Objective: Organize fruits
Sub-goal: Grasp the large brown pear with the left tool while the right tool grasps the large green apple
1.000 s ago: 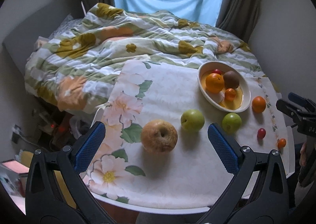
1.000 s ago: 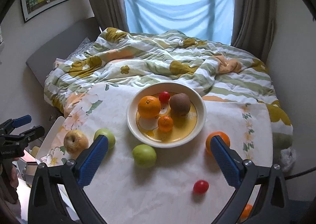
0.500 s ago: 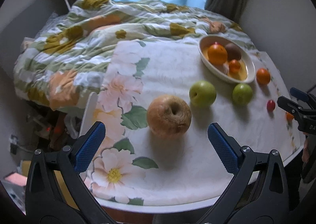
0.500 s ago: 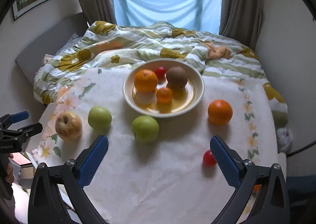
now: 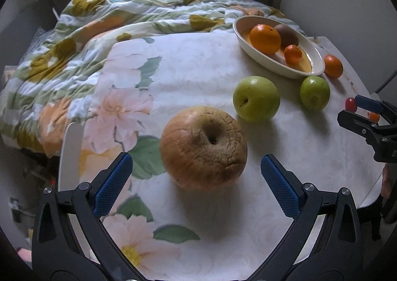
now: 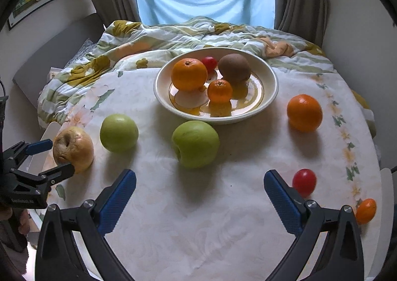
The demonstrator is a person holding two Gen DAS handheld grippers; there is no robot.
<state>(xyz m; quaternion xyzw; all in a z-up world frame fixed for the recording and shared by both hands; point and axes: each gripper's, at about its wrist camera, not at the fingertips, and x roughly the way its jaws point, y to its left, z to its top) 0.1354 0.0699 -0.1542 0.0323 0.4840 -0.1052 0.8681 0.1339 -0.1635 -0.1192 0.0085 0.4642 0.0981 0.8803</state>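
A wrinkled yellow-brown apple [image 5: 203, 148] lies on the floral tablecloth, just ahead of my open, empty left gripper [image 5: 196, 176]; it also shows in the right wrist view [image 6: 73, 148]. Two green apples [image 5: 256, 98] [image 5: 314, 92] lie beyond it. A cream bowl [image 6: 269, 75] holds an orange [image 6: 189, 74], a kiwi [image 6: 234, 67], a small mandarin [image 6: 219, 90] and a red fruit [image 6: 209, 62]. My right gripper [image 6: 199, 188] is open and empty, just short of the nearer green apple [image 6: 196, 143].
A loose orange [image 6: 304, 112], a red cherry tomato [image 6: 304, 181] and a small mandarin [image 6: 366, 210] lie at the table's right side near its edge. A rumpled floral duvet [image 6: 173, 38] lies on the bed behind the table. Walls stand close on the right.
My left gripper has come forward and down toward the wrinkled apple, which now sits close between the jaws' reach. My right gripper has moved in toward the nearer green apple.
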